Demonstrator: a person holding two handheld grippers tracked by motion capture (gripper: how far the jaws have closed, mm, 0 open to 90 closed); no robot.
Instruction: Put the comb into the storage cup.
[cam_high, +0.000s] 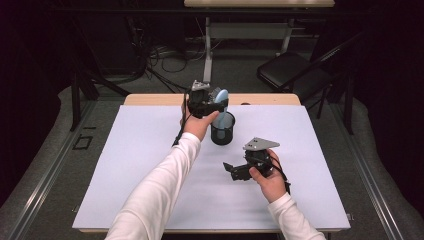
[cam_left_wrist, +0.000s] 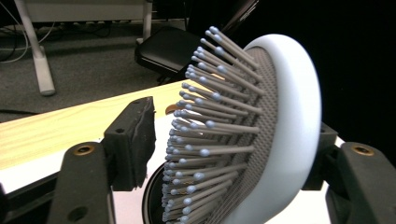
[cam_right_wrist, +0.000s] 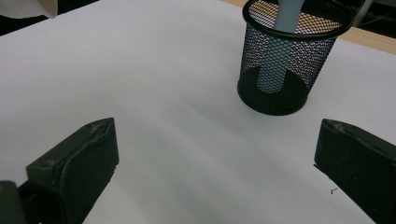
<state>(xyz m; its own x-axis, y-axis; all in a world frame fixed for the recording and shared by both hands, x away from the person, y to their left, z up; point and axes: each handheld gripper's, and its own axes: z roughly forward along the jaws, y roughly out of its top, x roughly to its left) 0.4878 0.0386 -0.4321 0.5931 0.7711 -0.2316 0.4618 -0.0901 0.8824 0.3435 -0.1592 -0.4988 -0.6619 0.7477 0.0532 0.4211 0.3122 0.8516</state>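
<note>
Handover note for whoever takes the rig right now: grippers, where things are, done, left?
Left gripper: fingers around the hairbrush head, one finger clear of the bristles, so not clamped.
Right gripper: open, holds nothing, over the white mat, pointed toward the cup.
Hairbrush: handle down inside the black mesh cup, head sticking out above the rim.
Done: brush is in the cup.
Left: probably just draw the left gripper clear without tipping the cup.

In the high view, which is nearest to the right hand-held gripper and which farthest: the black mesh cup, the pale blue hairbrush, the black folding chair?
1. Black mesh cup, just up-left of the right hand-held gripper.
2. Pale blue hairbrush, standing in the cup, head above it.
3. Black folding chair, beyond the table's far edge.
</note>
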